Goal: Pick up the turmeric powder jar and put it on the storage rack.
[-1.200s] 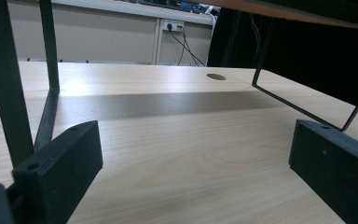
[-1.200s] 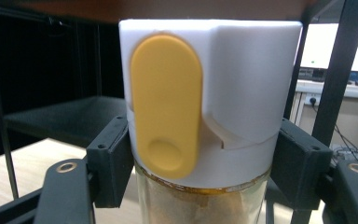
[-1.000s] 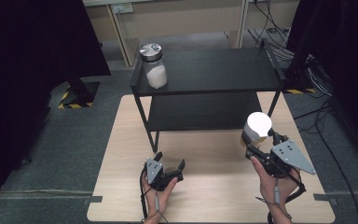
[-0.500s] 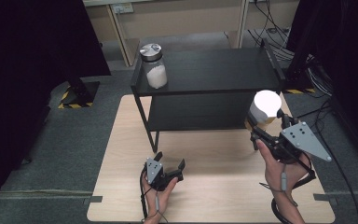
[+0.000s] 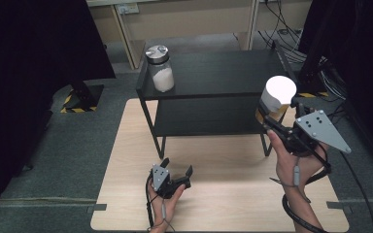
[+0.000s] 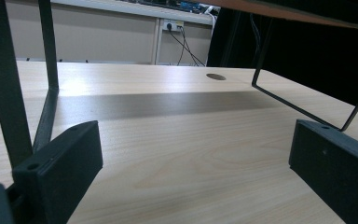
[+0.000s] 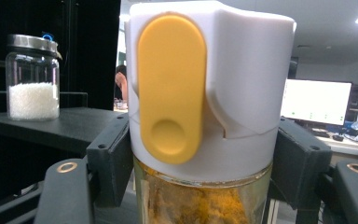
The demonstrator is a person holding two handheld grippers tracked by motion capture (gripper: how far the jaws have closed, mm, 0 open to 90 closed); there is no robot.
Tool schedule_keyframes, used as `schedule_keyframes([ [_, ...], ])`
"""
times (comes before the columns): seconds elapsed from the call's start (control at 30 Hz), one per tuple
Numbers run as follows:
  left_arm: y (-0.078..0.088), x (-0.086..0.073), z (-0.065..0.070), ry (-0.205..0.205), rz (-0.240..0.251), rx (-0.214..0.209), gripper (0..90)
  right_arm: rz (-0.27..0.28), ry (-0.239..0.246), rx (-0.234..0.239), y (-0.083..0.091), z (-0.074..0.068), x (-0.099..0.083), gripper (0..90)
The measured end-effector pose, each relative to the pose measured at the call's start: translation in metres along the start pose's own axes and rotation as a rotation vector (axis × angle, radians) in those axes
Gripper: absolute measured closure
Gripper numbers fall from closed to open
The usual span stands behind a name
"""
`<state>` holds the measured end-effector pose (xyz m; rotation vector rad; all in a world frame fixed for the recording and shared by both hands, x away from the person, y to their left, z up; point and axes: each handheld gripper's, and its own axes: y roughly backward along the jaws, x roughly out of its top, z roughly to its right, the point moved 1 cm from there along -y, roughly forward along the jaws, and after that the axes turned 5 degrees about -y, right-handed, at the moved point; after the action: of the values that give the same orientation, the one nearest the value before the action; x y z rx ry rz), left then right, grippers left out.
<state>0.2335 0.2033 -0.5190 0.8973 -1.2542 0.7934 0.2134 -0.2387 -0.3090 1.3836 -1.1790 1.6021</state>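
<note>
We find the right tool (image 5: pixel 272 114) clamped on a spice jar (image 7: pixel 205 116) (white cap, yellow flap), held in the air at the shelf's (image 5: pixel 213 77) right end. The left tool (image 5: pixel 175 171) rests on the worktop (image 5: pixel 223 160), jaws apart, nothing between them. A sugar jar (image 5: pixel 159 69) stands on the shelf's left corner.

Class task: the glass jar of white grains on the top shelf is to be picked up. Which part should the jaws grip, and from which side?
Grip the jar across its round glass body, below the metal lid. It stands upright near the shelf's front left corner, so probably come level from the front.
</note>
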Motion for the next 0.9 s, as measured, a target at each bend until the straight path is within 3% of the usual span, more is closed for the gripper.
schedule_keyframes([
  [0.27,0.000,0.000,0.000,-0.001,-0.001,0.000,2.1,0.005,0.018,-0.003,-0.009,-0.002,0.015,30.8],
  [0.9,-0.001,0.000,0.000,0.002,0.000,-0.003,2.1,0.024,0.000,-0.033,-0.035,-0.001,0.034,30.8],
])
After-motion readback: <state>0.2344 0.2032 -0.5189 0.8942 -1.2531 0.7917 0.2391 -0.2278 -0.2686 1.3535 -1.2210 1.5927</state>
